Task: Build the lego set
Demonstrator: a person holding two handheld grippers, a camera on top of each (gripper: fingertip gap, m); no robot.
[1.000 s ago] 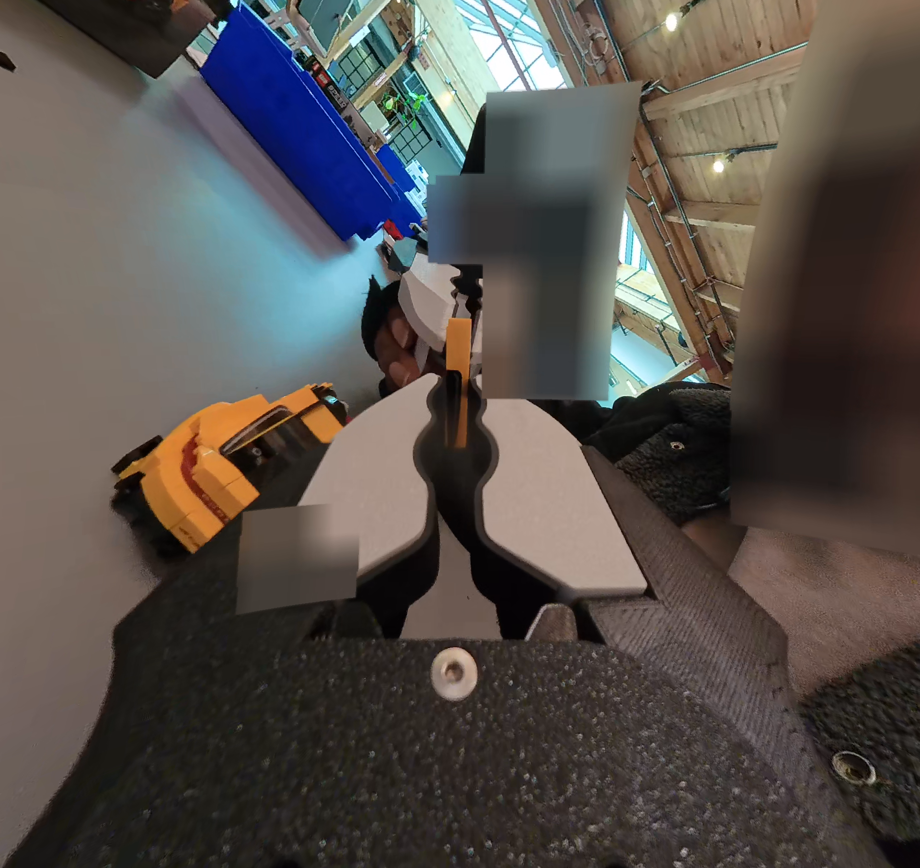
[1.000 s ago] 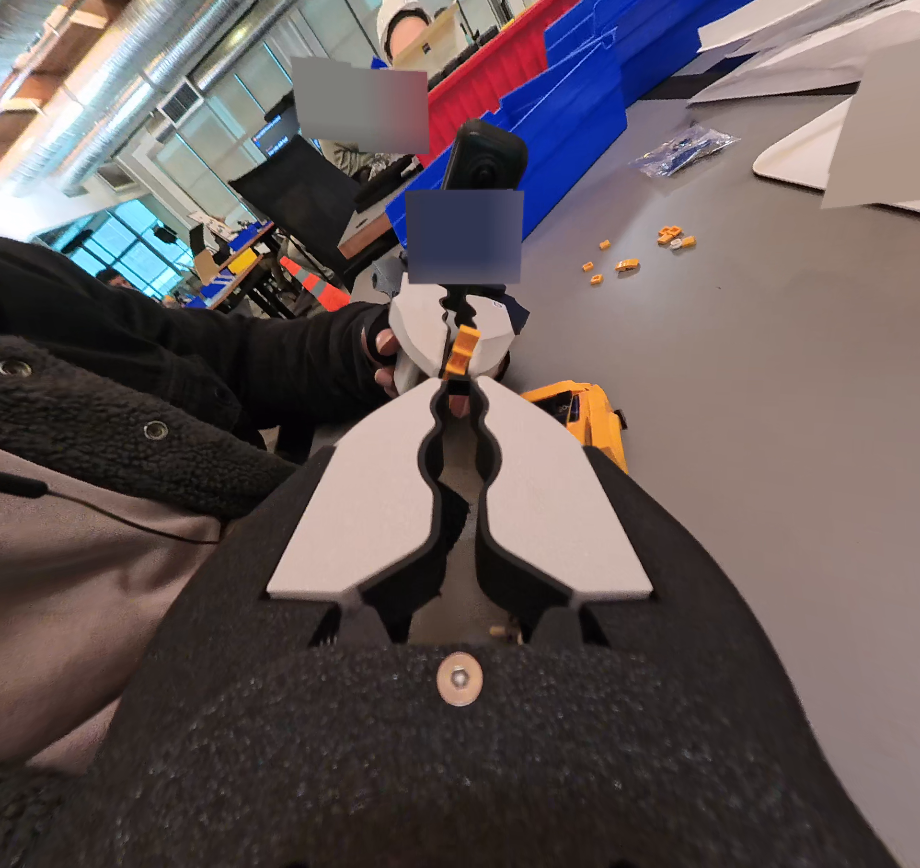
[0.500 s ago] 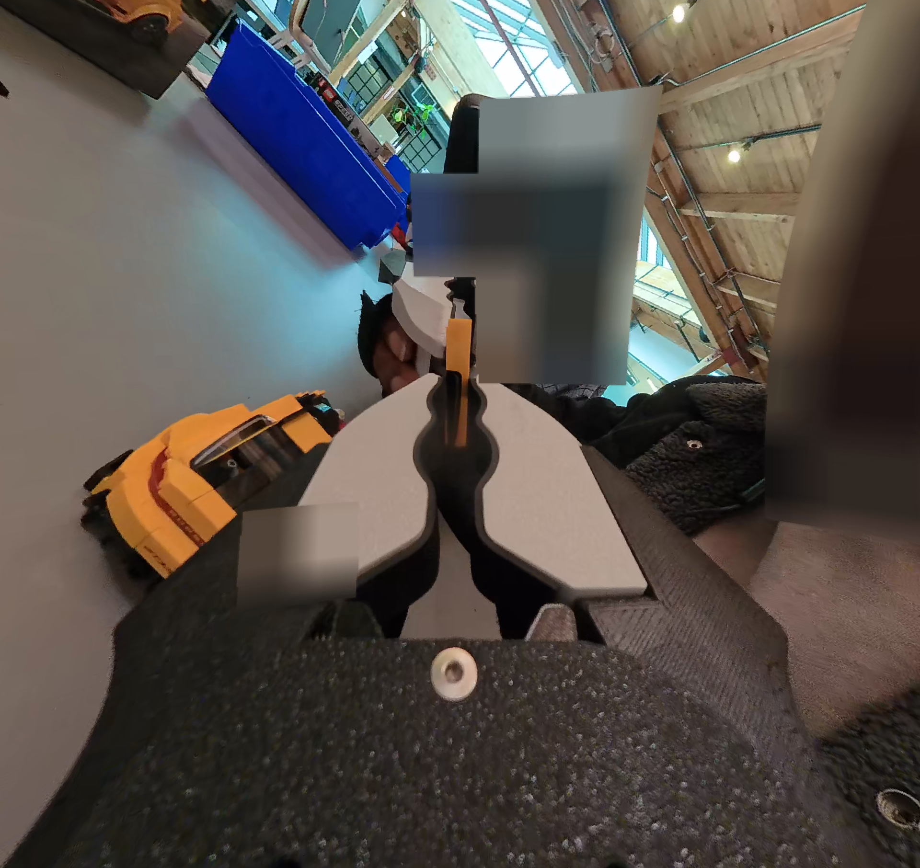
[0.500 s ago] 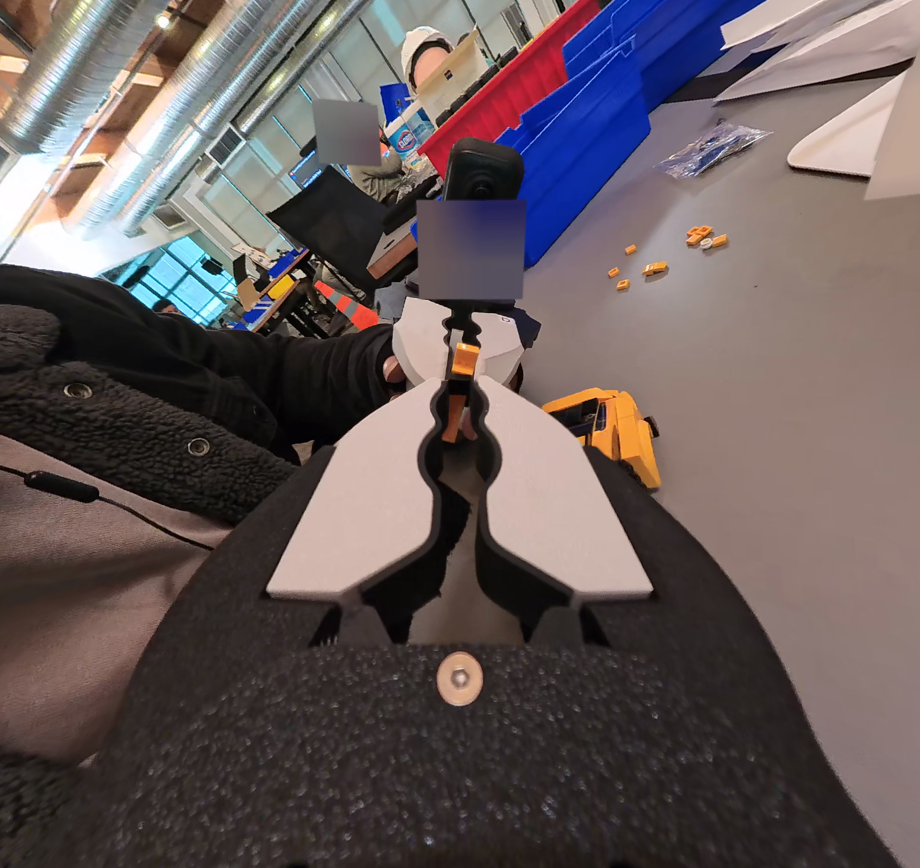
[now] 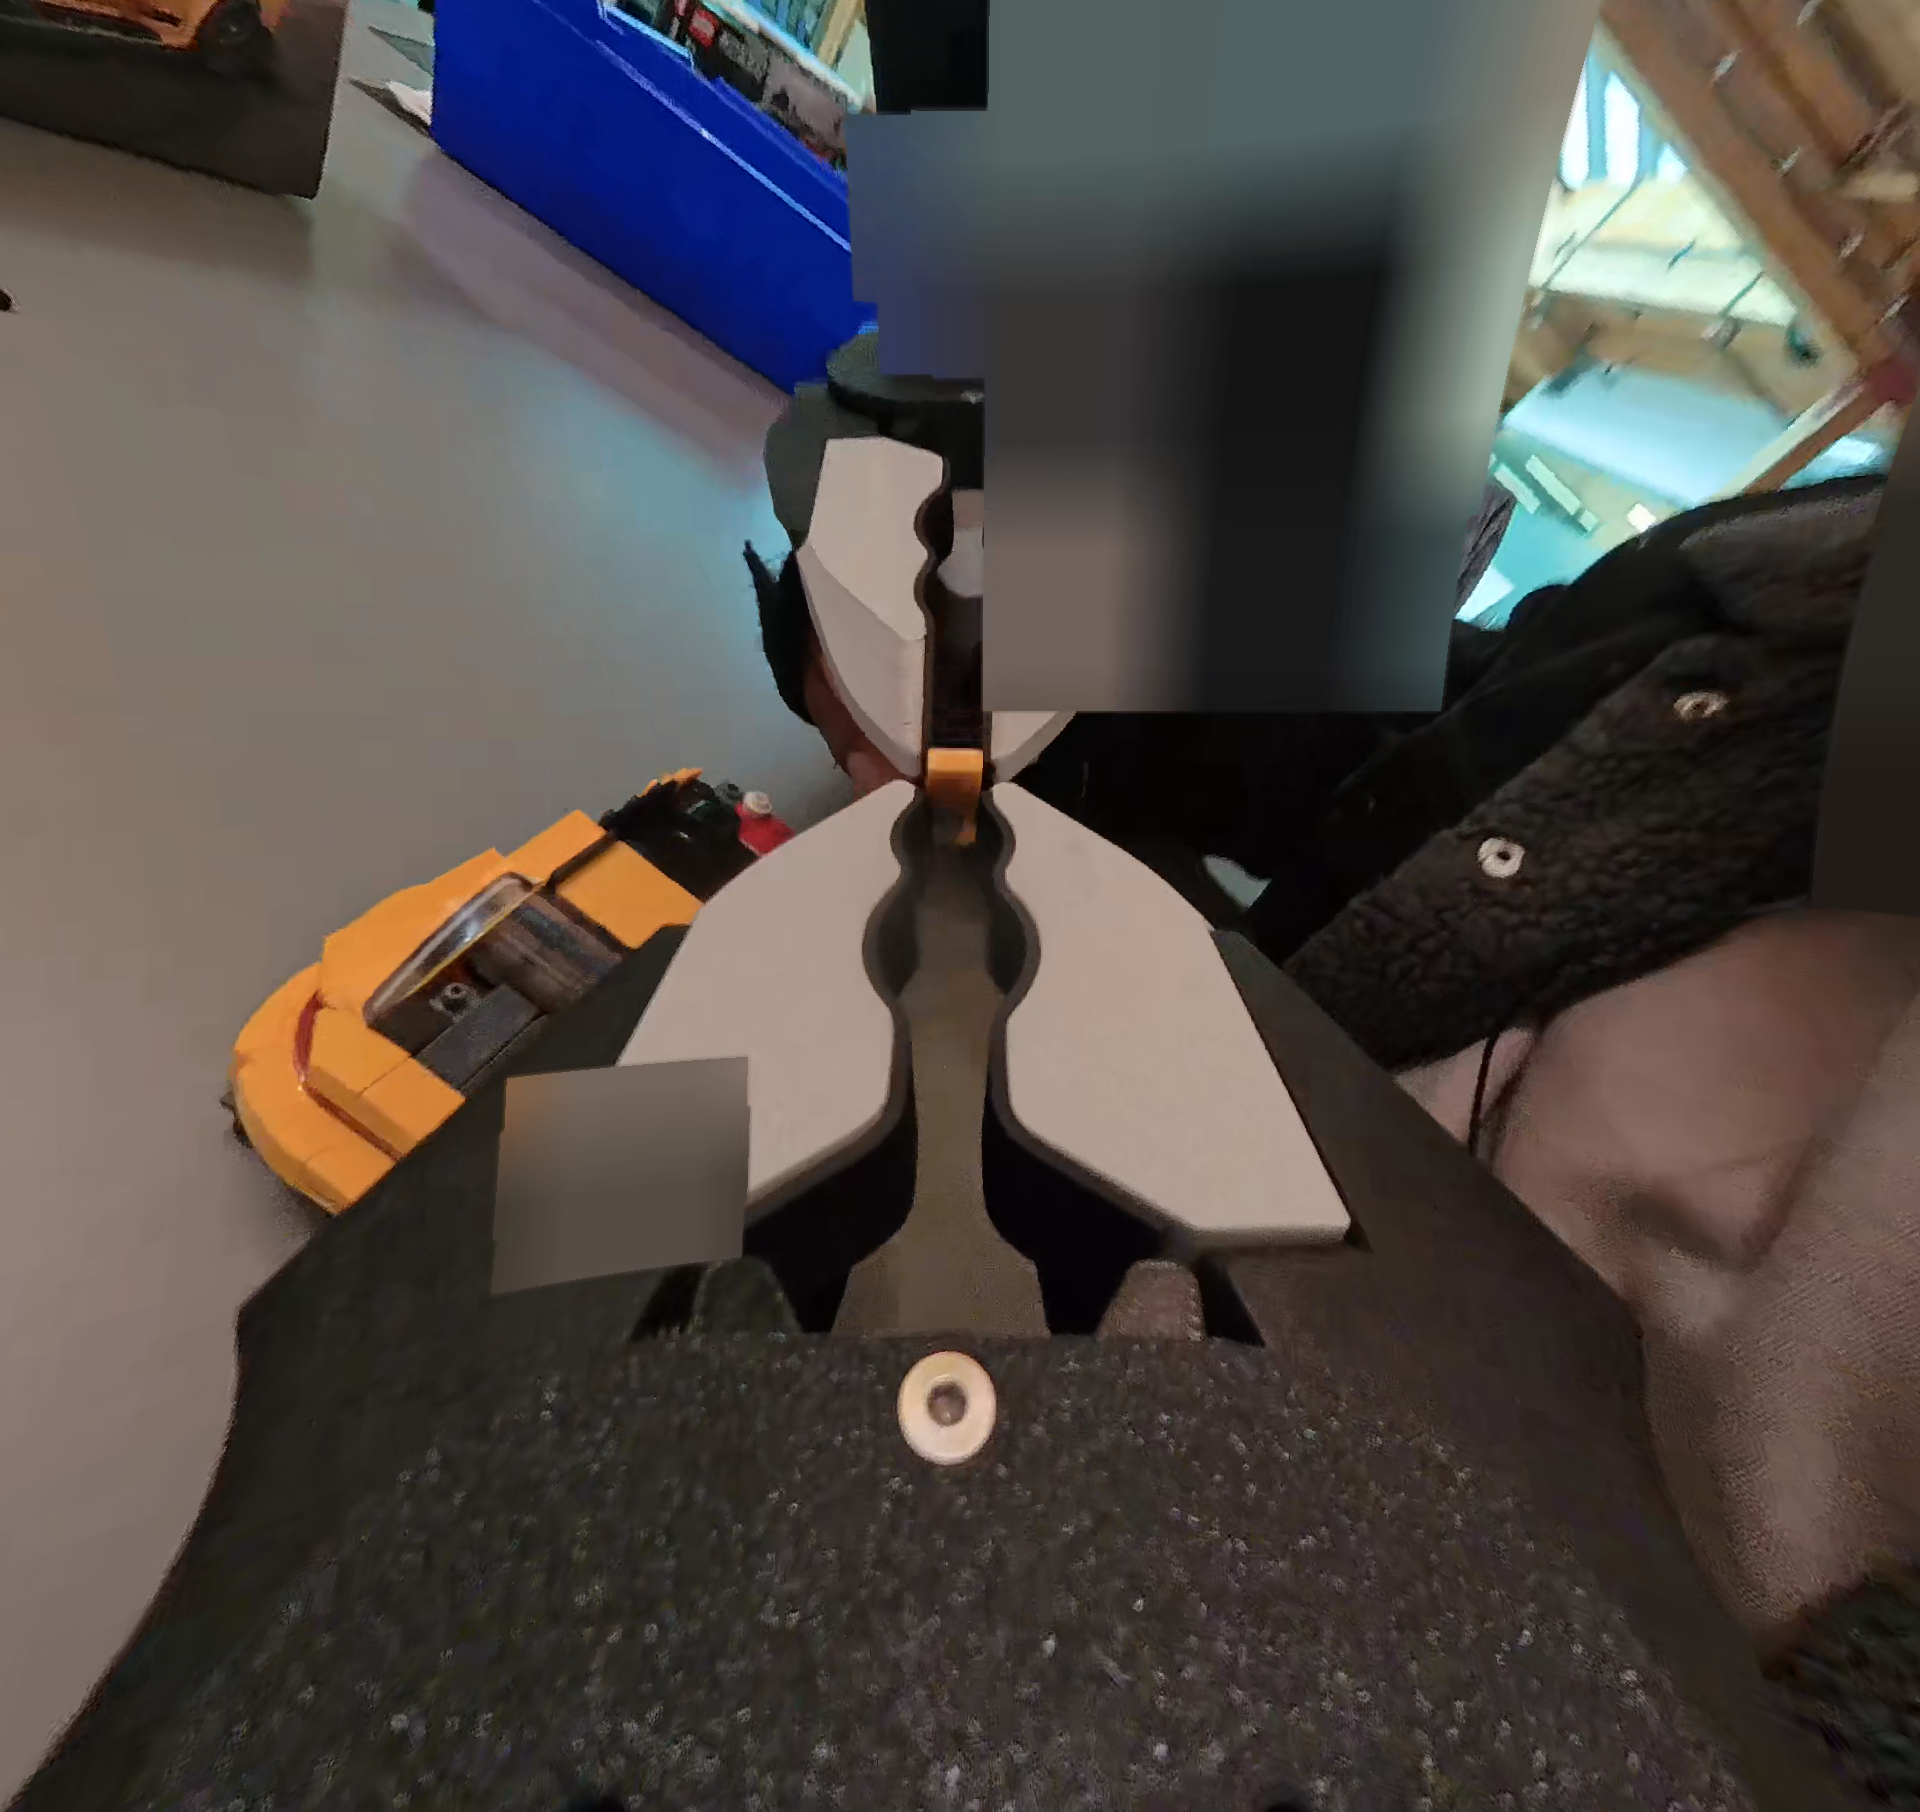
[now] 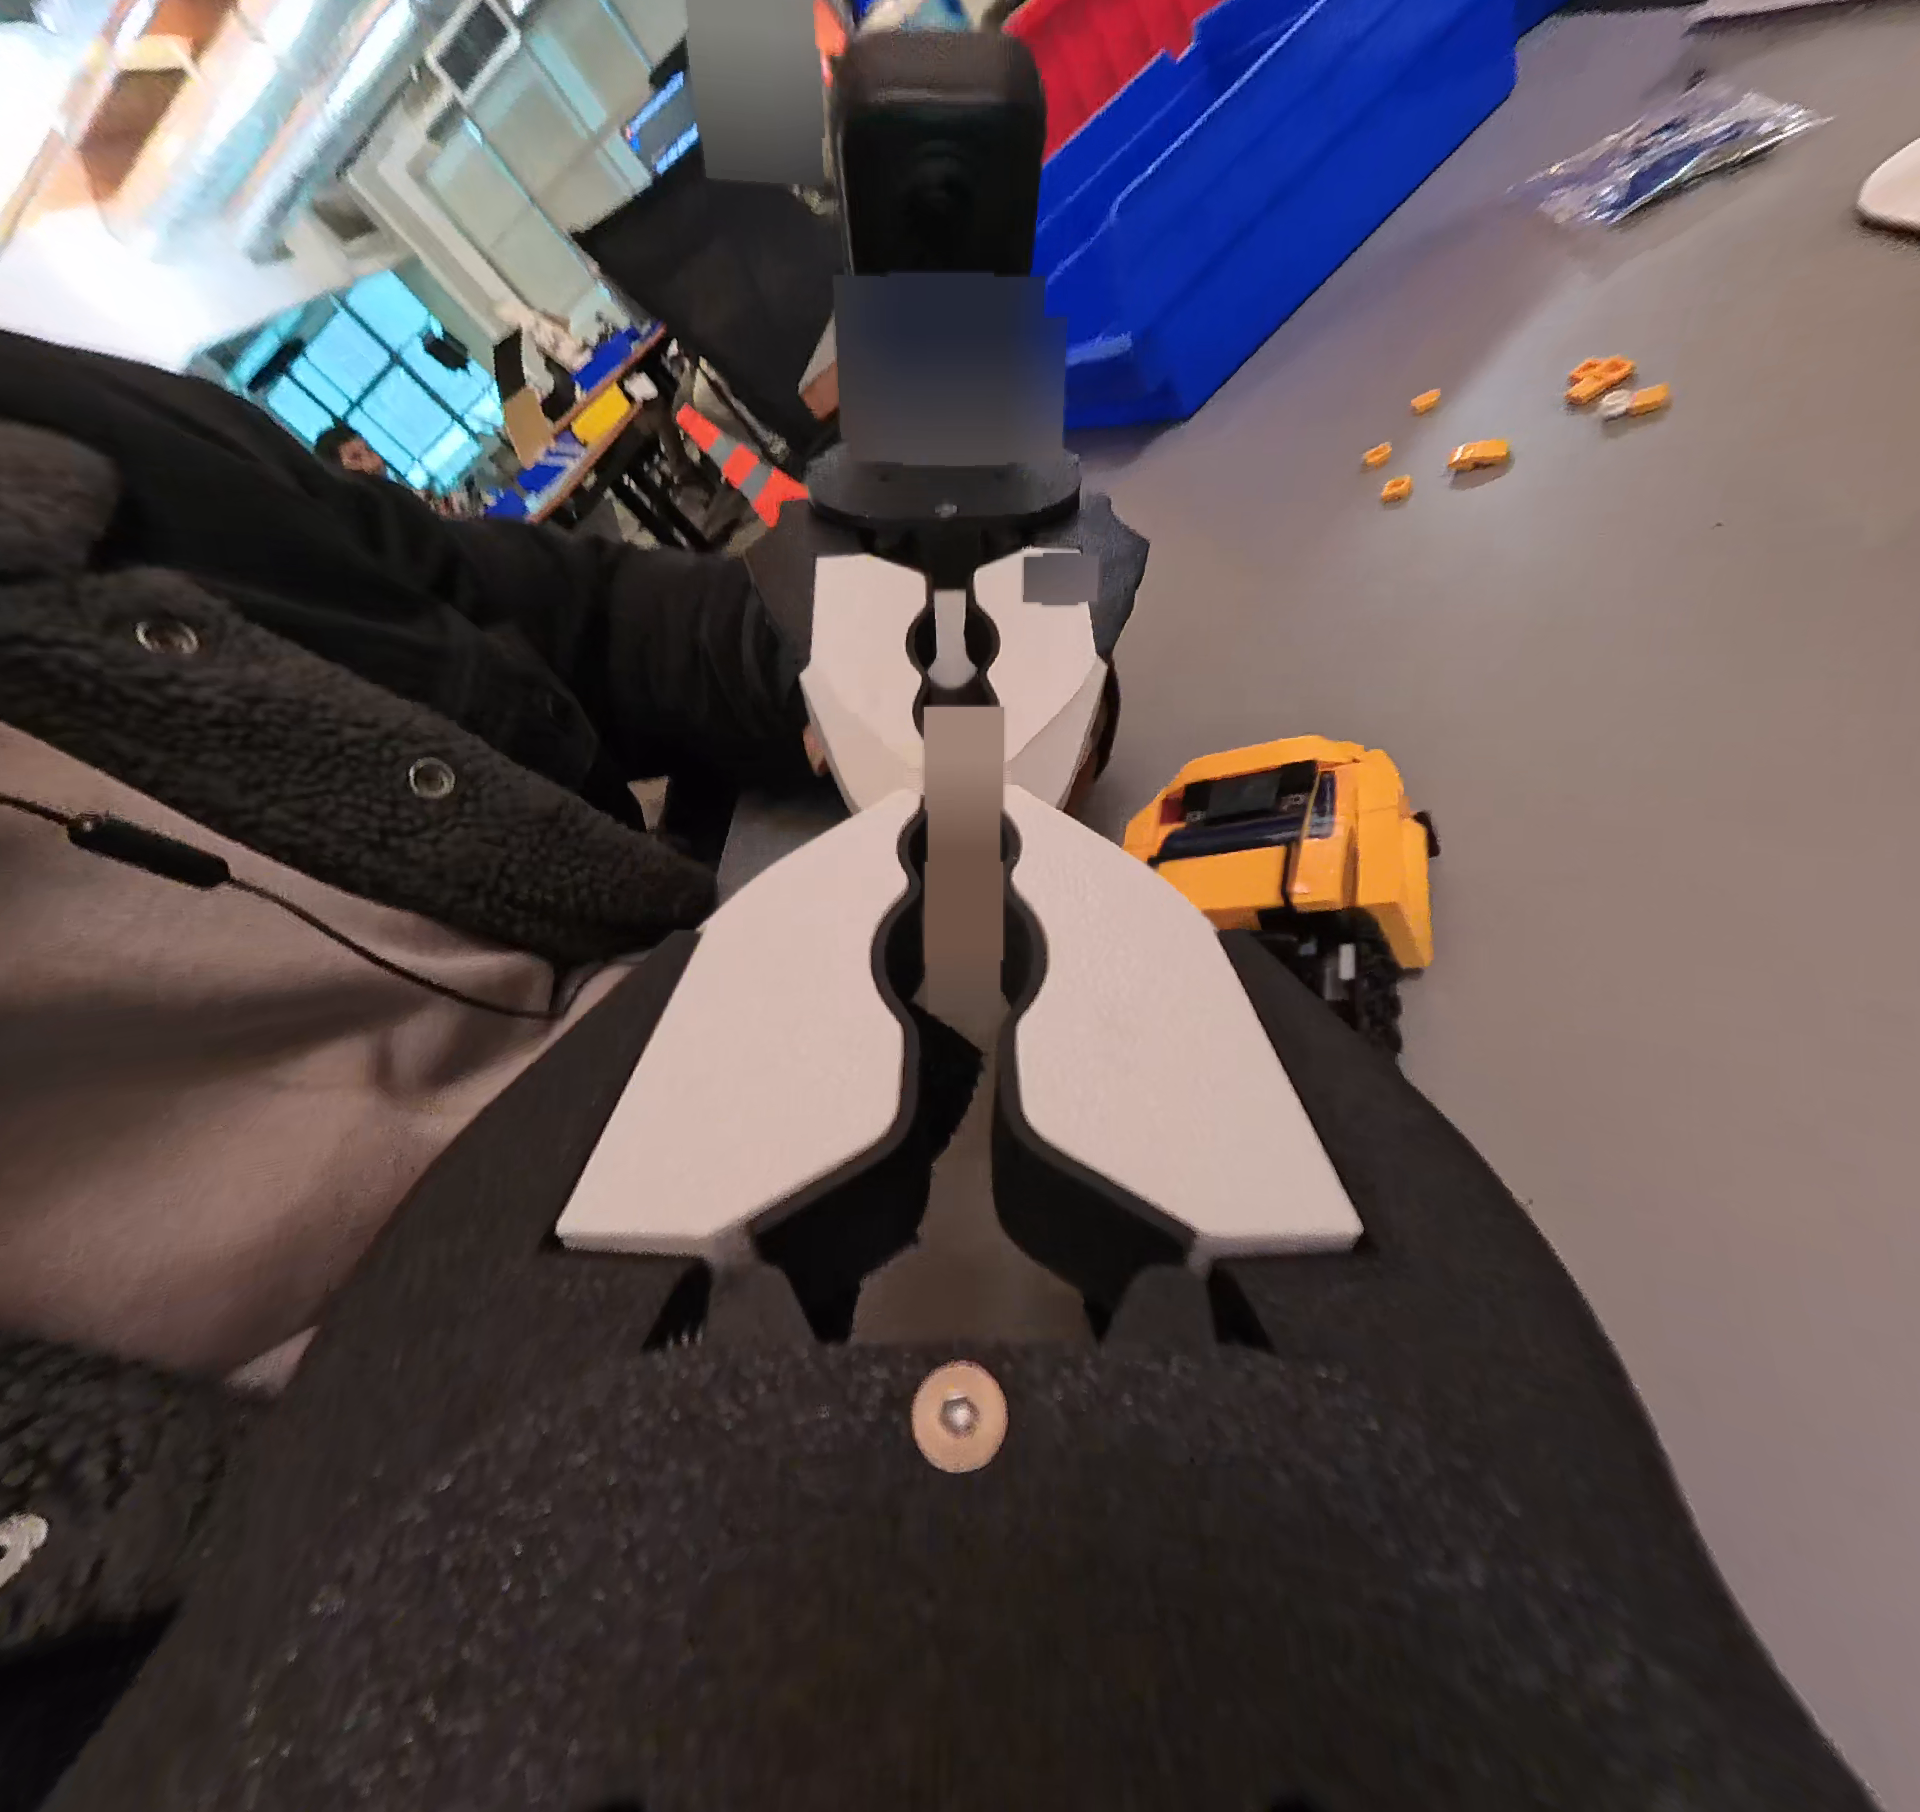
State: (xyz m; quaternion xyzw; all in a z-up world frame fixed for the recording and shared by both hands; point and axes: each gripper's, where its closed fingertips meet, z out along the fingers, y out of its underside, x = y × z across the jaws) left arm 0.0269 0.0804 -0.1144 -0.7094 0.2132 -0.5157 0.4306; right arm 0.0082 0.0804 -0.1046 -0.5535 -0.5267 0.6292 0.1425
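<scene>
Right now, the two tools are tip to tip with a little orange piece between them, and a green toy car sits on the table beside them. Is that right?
Not quite: the toy car is yellow-orange, not green, as the left wrist view shows. The rest holds: the two tools meet tip to tip with the little orange piece between them, and the car sits on the table beside them.

The 2 grippers meet tip to tip above the grey table (image 6: 1662, 827), left gripper (image 5: 951, 801) facing right gripper (image 6: 961, 806), so neither has room straight ahead. A yellow brick car (image 6: 1299, 848) stands on the table just beside their tips, blocking that side. Beyond it the table lies open up to scattered small orange pieces (image 6: 1475, 453) and the blue bins (image 6: 1247, 204) along the far edge. A person's dark jacket (image 6: 312, 723) closes the other side.
</scene>
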